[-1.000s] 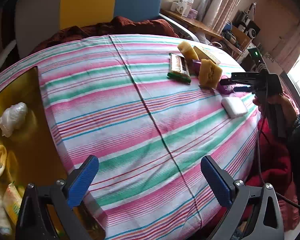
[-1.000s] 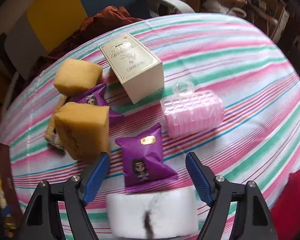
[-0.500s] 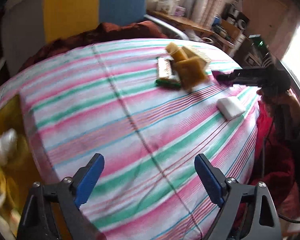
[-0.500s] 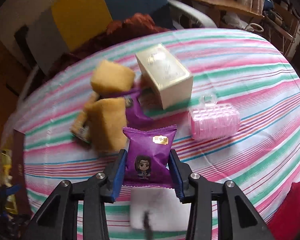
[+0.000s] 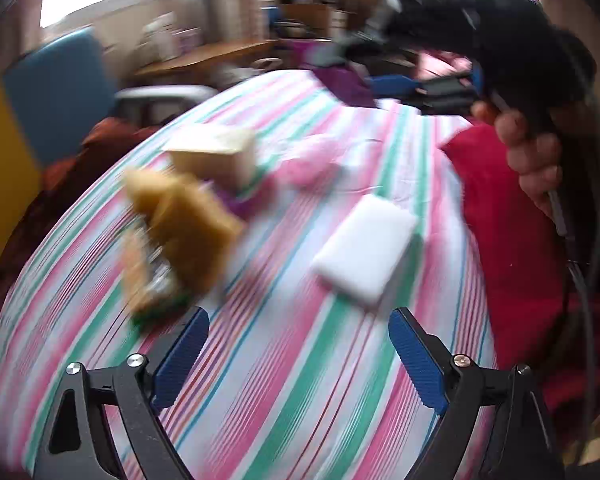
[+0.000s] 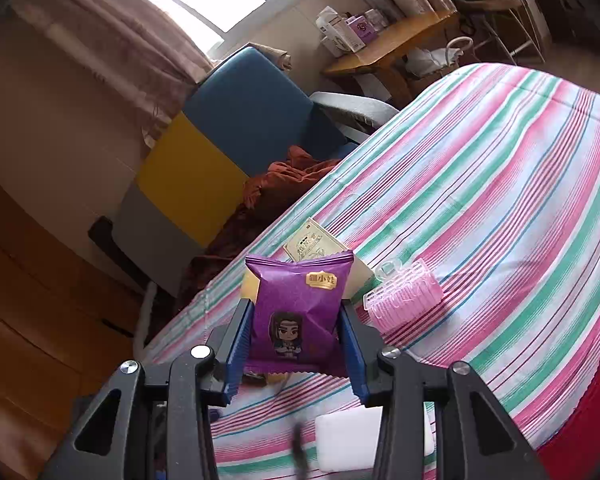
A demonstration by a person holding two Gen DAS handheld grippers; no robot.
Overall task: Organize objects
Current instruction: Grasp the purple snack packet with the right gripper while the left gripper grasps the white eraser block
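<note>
The right gripper [image 6: 296, 344] holds a shiny purple snack packet [image 6: 298, 312] between its fingers; squeezed softly, it could slip. The left gripper's [image 5: 298, 356] fingers are wide, empty.

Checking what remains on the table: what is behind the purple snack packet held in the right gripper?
Behind the purple snack packet, the cream box shows above its top edge, and a strip of yellow sponge shows at its left. The rest of both is covered.
</note>
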